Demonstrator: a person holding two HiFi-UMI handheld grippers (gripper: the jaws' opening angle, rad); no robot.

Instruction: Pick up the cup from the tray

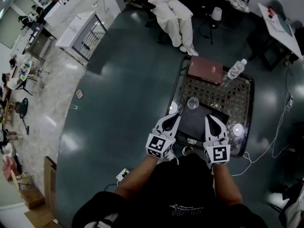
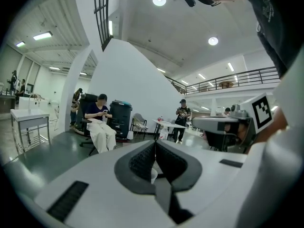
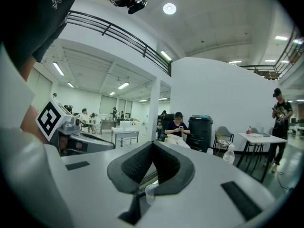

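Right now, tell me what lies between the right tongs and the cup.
Only bare tray: the head view shows nothing else between the right tongs and the cup.

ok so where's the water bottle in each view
head view: water bottle upper right, beside the brown book.
left gripper view: not visible.
right gripper view: right of centre, low.
shared landmark: seated person in white trousers.

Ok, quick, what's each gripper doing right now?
White left gripper: closed, holding nothing.
White right gripper: closed, holding nothing.
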